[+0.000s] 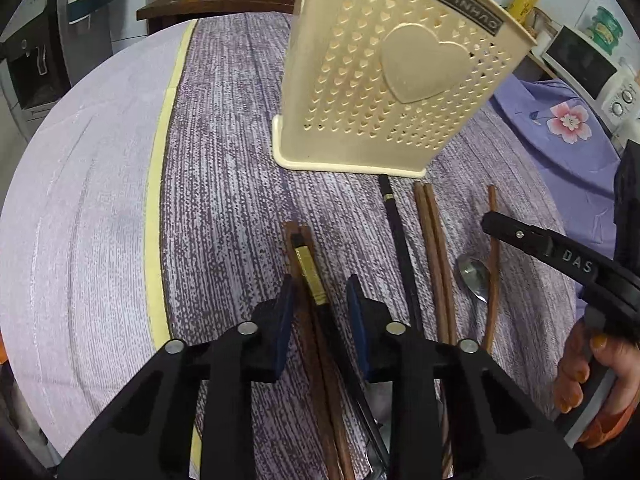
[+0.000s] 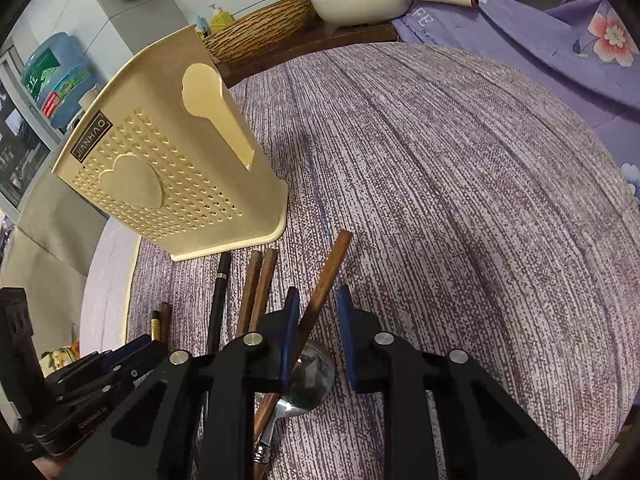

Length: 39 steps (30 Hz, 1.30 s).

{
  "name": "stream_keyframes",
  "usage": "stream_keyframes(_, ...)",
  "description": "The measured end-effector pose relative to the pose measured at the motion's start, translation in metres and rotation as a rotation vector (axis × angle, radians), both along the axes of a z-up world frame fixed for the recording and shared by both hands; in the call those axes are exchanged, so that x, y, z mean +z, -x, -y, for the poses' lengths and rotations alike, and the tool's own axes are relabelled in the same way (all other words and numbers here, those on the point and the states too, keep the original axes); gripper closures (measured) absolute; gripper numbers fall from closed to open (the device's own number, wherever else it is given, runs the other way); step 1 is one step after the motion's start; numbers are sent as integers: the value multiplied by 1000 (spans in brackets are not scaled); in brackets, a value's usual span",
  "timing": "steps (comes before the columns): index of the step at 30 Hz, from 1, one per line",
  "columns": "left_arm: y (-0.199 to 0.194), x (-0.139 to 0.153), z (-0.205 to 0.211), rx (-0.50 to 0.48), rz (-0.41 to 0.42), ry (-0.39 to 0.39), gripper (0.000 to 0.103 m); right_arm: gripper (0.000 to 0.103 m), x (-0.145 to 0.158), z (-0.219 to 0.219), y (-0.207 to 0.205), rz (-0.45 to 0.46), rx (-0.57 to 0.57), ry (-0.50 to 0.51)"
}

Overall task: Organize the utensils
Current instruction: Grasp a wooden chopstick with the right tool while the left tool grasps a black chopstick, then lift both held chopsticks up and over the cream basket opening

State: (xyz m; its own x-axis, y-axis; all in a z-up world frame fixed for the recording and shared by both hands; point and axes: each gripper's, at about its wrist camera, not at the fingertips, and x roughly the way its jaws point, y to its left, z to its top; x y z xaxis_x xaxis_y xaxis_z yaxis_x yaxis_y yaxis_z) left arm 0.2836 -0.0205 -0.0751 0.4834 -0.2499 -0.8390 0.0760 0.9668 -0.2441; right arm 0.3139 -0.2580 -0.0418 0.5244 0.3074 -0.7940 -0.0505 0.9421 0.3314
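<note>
I have both grippers low over the purple woven tablecloth (image 1: 224,152), near the cream utensil holder (image 1: 384,80) that stands upright at the far side of the utensils. My left gripper (image 1: 320,300) has its fingers spread, with a black chopstick with a gold band (image 1: 310,272) and brown chopsticks (image 1: 316,360) lying between them, not clamped. To their right lie a black chopstick (image 1: 400,240), a pair of brown chopsticks (image 1: 434,248), a metal spoon (image 1: 474,276) and a single brown chopstick (image 1: 493,256). My right gripper (image 2: 318,336) is also spread wide; that single brown chopstick (image 2: 324,284) runs beside its left finger and across the spoon (image 2: 310,384), gripped by nothing. A white pan (image 2: 360,0) sits on the far counter.
</note>
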Motion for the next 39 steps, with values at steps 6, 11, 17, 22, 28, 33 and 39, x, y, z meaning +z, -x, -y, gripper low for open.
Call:
stream_keyframes(6, -5, -3, -3, 18, -2, -8, 89, 90, 1, -3, -3, 6, 15, -8)
stream_keyframes(11, -9, -2, -2, 18, 10, -19, 90, 91, 4, -4, -2, 23, 25, -27)
stream_keyframes(17, -8, 7, -3, 21, 35, 4, 93, 91, 14, -6, 5, 60, 41, -39)
stream_keyframes(22, -6, 18, 1, 13, 67, 4, 95, 96, 27, -8, 11, 105, 63, -53)
stream_keyframes(28, -1, 31, 5, 14, 106, 29, 95, 96, 50, -17, 25, 205, 98, -10)
stream_keyframes(33, 10, 50, 4, 7, 153, 51, 96, 96, 66, -14, 34, 250, 119, -28)
stream_keyframes(39, 27, 78, 0, -1, 222, 75, 96, 96, 89, -11, 54, 310, 146, -46)
